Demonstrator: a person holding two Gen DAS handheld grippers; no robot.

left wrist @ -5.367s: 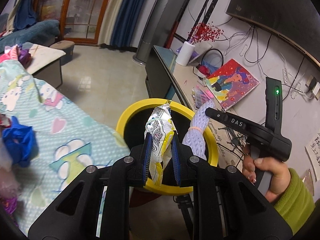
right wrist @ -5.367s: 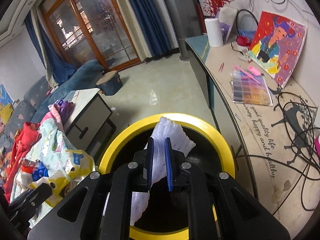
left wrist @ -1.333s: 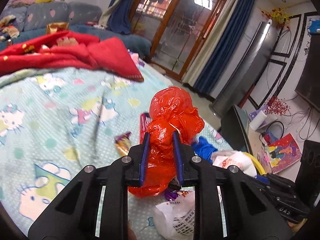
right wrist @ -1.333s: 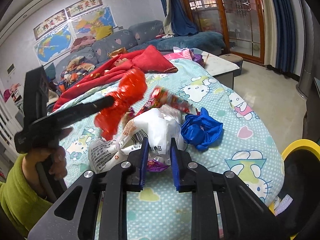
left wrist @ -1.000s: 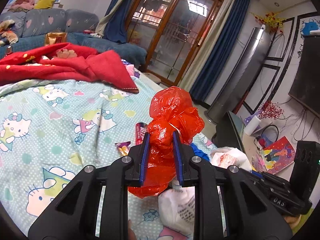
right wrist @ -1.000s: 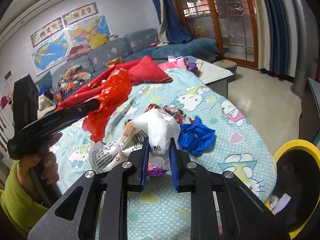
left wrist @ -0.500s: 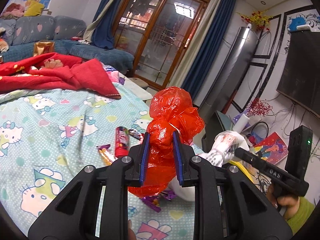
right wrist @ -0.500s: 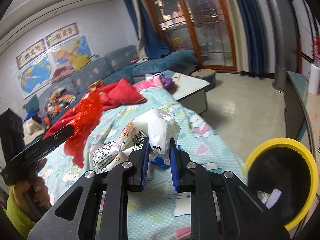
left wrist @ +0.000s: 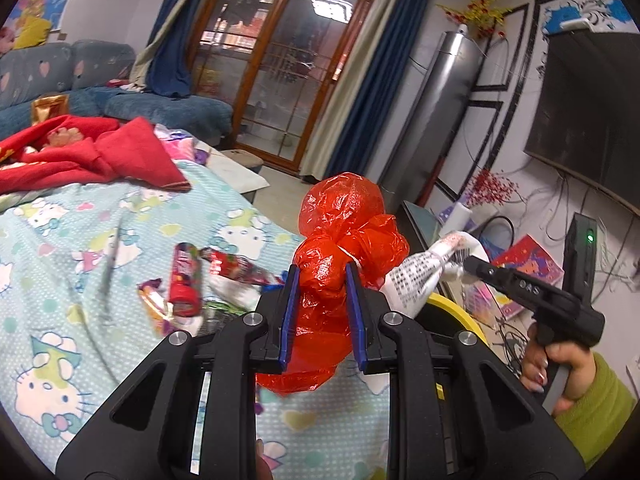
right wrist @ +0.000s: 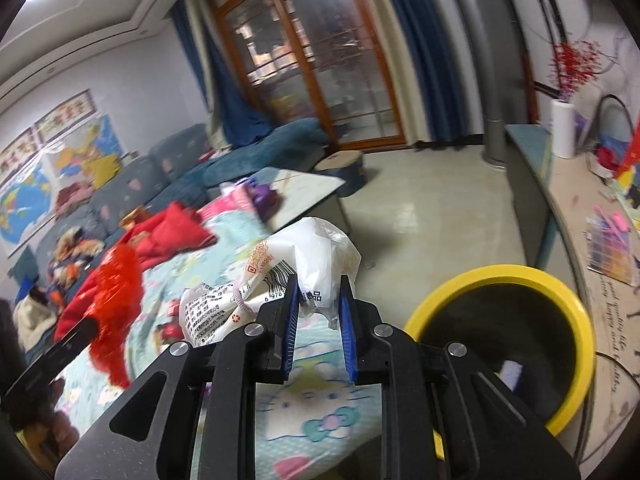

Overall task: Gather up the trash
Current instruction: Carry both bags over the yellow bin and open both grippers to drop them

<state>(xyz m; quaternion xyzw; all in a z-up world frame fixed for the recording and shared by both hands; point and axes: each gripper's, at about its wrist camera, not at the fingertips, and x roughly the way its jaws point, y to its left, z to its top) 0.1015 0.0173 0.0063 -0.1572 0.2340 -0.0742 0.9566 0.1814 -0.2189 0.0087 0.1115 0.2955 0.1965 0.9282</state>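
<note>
- Left gripper (left wrist: 322,280): jaws narrow, clamped on a crumpled red plastic bag (left wrist: 346,240), which is held clear above the bedspread (left wrist: 80,264).
- Right gripper (right wrist: 318,312): jaws narrow, clamped on a white printed plastic bag (right wrist: 308,256); the bag bulges above the fingers and trails to the left.
- Yellow-rimmed bin (right wrist: 576,308): stands on the floor just beside the bed, to the right of the right gripper. Its interior is black; one pale item (right wrist: 510,372) lies near the bottom. Other contents cannot be made out.
- Neither bag is over the bin opening.
- Loose wrappers (left wrist: 224,268) and a red tube-shaped packet (left wrist: 184,280) lie on the bedspread.
- A hand (left wrist: 560,364) in a green sleeve holds the right gripper's handle.
</note>
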